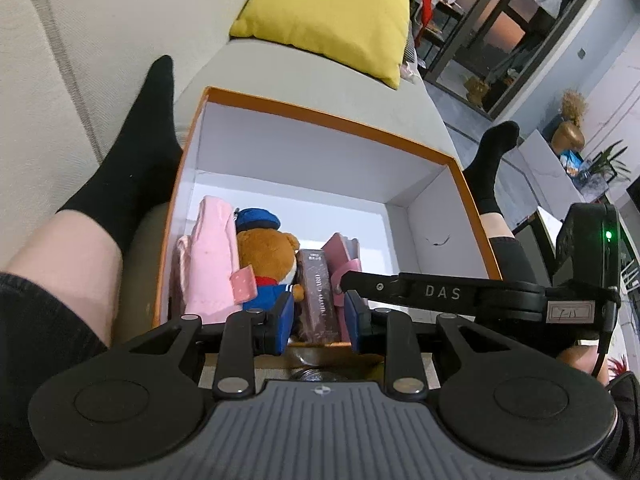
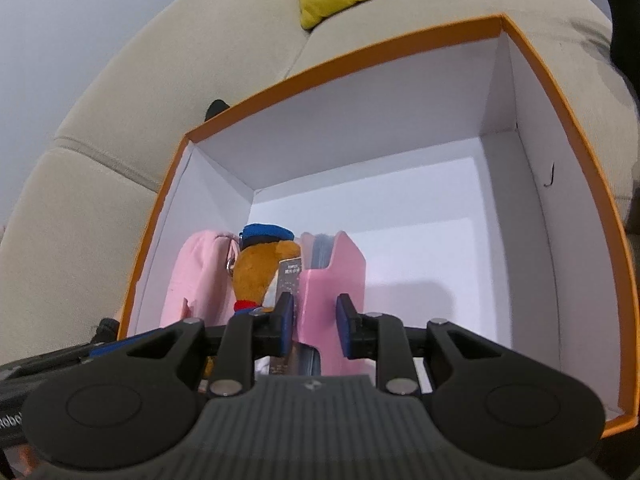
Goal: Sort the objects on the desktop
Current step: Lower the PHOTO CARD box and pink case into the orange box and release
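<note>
Set on a pale sofa (image 1: 60,80), between two legs in black socks (image 1: 132,152): an orange box (image 1: 320,116) with white walls, lid off. Yellow cushion (image 1: 332,12) further back on the seat.

Lined up along the near left wall of the box, left to right: a pink fabric pouch (image 1: 208,264), a brown plush bear (image 1: 264,252) in a blue cap and blue top, a dark card box (image 1: 318,296) standing upright, and a pink case (image 1: 340,248) also upright, all pressed close together. Far half and right side of the floor bare white.

Left gripper (image 1: 318,320) hovering over the near rim of the box, pointing steeply down – blue pads parted, nothing clasped between them; card box seen through the gap but lying beyond the pads.

Right gripper (image 2: 314,328) reaching in from the right, its tips at the pink case. From its own camera, pads a little apart, one on either side of the case's near panel, card box just left of the left pad. Impossible to tell whether the pads press on the pink panel or stand just clear of it – gap narrow, edges hidden behind the fingers.
</note>
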